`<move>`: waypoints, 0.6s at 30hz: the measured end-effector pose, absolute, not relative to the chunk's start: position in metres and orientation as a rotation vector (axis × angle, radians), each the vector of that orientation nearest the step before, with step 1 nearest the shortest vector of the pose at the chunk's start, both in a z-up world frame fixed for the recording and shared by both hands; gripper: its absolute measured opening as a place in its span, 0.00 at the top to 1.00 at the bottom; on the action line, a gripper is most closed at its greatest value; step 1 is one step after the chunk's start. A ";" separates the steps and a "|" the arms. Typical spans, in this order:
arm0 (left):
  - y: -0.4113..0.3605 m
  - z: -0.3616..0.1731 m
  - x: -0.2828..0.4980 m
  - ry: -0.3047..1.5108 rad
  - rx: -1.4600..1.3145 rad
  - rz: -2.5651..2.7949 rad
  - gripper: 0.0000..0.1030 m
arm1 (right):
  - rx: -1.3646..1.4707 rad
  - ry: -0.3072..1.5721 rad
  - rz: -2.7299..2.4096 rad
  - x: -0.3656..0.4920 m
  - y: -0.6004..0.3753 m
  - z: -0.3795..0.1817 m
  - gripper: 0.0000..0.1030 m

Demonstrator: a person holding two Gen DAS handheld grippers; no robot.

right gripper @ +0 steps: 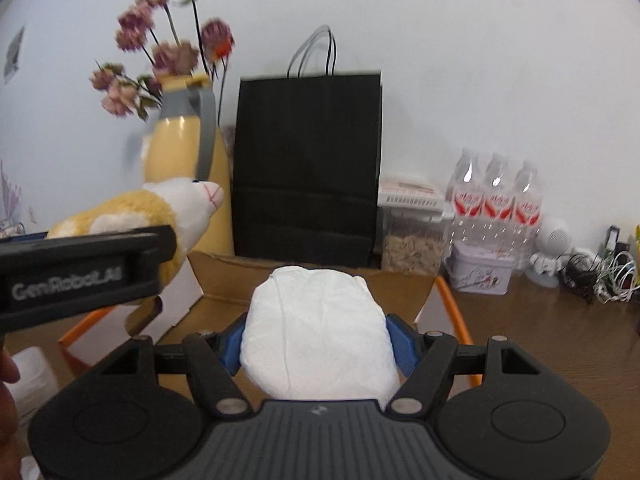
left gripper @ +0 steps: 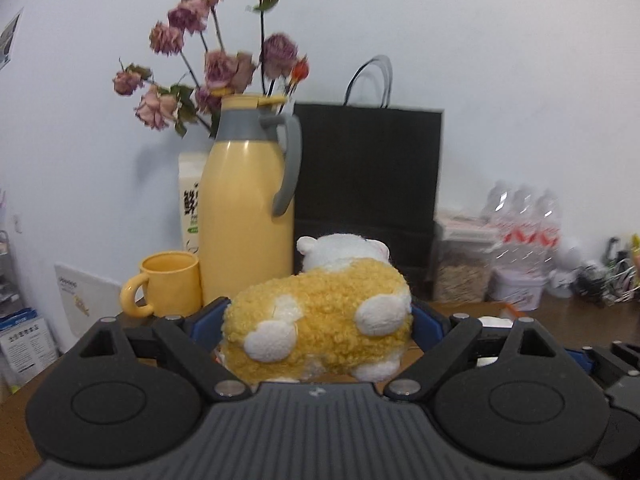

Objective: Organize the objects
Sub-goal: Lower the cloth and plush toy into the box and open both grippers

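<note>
My left gripper (left gripper: 316,316) is shut on a yellow and white plush animal (left gripper: 320,320), its blue pads pressed into both fuzzy sides. In the right wrist view the same plush animal (right gripper: 132,216) hangs at the left, above the open cardboard box (right gripper: 320,276), with the left gripper's black body in front of it. My right gripper (right gripper: 316,344) is shut on a folded white padded bundle (right gripper: 316,328), held over the box. The box has orange edges and lies on the brown table (right gripper: 540,328).
Against the wall stand a yellow jug with grey handle (left gripper: 248,208), dried roses (left gripper: 216,64), a yellow mug (left gripper: 168,284), a black paper bag (right gripper: 308,160), a jar of grain (right gripper: 412,240), bottled water (right gripper: 496,200), a tin (right gripper: 480,272) and tangled cables (right gripper: 604,272).
</note>
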State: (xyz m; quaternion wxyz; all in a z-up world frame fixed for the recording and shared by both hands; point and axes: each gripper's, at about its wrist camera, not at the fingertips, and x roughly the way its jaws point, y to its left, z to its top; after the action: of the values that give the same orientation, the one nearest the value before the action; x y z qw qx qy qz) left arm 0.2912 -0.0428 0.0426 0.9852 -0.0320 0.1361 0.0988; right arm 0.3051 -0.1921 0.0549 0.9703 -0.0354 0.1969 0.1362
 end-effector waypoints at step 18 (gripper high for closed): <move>-0.033 0.019 0.296 0.327 -0.099 0.189 0.00 | -0.059 0.478 0.283 0.322 -0.187 0.031 0.04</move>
State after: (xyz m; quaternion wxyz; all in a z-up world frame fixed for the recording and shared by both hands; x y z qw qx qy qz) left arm 0.2963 -0.0331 0.0190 0.9810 -0.0489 0.1626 0.0938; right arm 0.3216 -0.1870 0.0315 0.9613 -0.0289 0.2360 0.1395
